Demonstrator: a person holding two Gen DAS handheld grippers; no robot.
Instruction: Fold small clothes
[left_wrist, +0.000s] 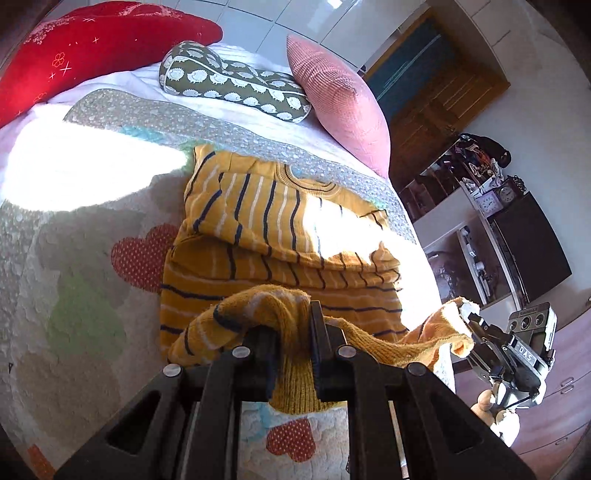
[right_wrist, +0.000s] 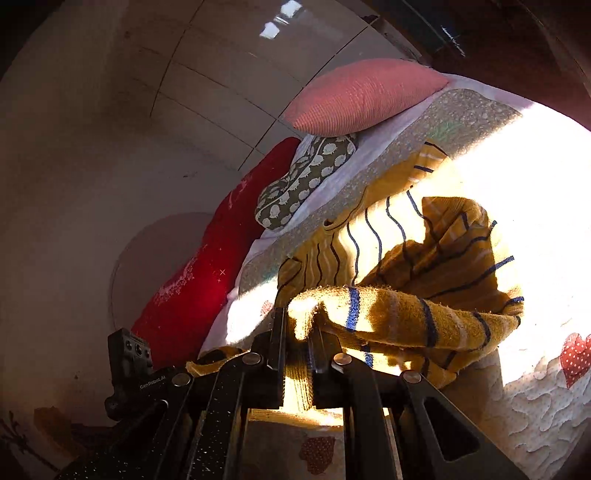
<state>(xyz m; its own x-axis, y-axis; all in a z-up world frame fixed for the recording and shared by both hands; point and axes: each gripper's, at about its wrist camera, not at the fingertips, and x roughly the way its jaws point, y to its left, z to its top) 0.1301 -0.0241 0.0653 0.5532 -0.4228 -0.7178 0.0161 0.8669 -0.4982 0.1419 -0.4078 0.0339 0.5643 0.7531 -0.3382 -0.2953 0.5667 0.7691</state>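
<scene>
On the bed (left_wrist: 66, 258), a striped yellow sweater (left_wrist: 280, 229) lay half folded; the left claw (left_wrist: 291, 332) and right claw (right_wrist: 297, 332) each pinched its lifted hem.

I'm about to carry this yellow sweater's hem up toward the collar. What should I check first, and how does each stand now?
1. Left gripper shut on the sweater hem: ok.
2. Right gripper shut on the hem: ok.
3. Hem lifted off the quilt: ok.
4. Sleeve folded in over the chest: ok on the left, cannot tell on the right.
5. Collar lying flat: ok.
6. Pink pillow apart from the sweater: ok.
</scene>
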